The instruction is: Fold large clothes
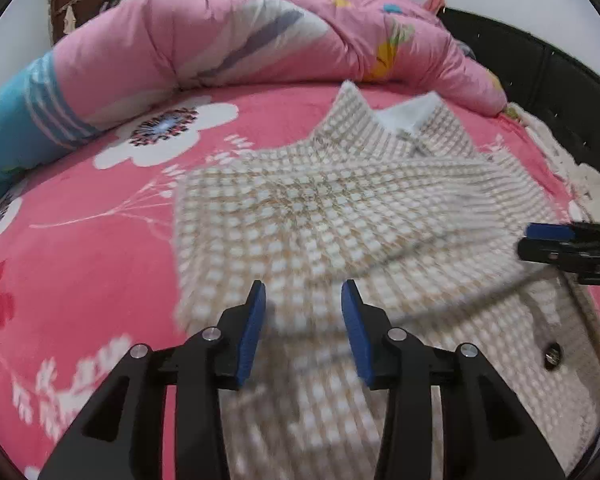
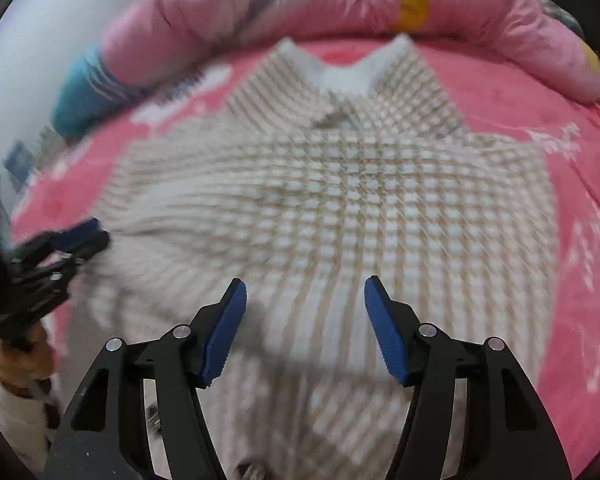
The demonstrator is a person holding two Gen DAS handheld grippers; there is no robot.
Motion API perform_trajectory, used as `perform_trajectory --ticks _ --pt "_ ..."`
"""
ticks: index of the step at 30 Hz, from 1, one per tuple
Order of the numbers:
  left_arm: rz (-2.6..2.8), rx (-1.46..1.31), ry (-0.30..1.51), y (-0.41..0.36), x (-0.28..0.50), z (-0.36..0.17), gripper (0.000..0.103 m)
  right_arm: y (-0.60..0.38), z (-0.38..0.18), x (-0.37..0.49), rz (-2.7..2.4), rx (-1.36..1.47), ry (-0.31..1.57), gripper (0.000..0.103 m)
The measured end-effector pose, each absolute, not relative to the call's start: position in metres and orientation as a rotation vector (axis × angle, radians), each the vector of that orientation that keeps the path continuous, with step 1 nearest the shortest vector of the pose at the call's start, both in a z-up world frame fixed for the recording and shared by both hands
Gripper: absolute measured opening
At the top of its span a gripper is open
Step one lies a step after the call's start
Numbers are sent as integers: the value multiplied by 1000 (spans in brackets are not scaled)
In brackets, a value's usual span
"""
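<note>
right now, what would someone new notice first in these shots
A beige-and-white checked shirt lies spread mid-bed, collar pointing away, on a bright pink flowered sheet. Behind it a pink quilt is heaped along the far side. Both grippers, left and right, hang open over the shirt's near edge.

A shirt (image 1: 340, 216) lies spread on a bed (image 1: 80, 280), collar (image 1: 404, 120) at the far end, hem nearest the cameras. Behind the collar a quilt (image 1: 260, 40) is heaped across the far side of the bed. The left gripper (image 1: 304, 320) hangs over the shirt's near left part, the right gripper (image 2: 306, 316) over its near middle; the shirt lies below both, apart from their fingers. A headboard (image 1: 540, 80) stands right of the bed.
</note>
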State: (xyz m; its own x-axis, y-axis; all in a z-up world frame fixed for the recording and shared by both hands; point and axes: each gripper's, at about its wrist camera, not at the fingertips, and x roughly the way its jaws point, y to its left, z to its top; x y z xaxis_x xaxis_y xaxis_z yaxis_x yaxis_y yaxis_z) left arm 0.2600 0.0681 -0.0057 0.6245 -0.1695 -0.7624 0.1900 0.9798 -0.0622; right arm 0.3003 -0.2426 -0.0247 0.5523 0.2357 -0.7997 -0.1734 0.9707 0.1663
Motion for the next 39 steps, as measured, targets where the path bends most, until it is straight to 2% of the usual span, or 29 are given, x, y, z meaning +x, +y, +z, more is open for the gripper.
perform_trajectory --ticks 1,4,6,9,15,18,21,31,39 --pt "-206 20 875 70 248 -2 43 -248 -21 282 220 80 943 72" --pt "-232 -6 878 70 212 4 54 -262 -23 231 205 131 935 80" --pt "-242 -13 881 66 185 4 66 -271 -29 202 201 162 943 82" --pt "-246 -9 878 55 144 1 76 -275 -34 156 173 182 949 82" --pt "-206 31 901 37 94 -23 90 -252 -44 108 128 88 910 95" --pt "-174 48 958 35 92 -50 91 -245 -68 110 108 50 962 95" --pt "-162 73 917 33 87 -59 94 -242 -94 114 71 0 1009 95" --pt "-126 36 916 35 85 -60 96 -242 -94 91 37 5 947 95" --pt "-116 11 921 36 82 -61 97 -239 -94 78 33 31 991 95"
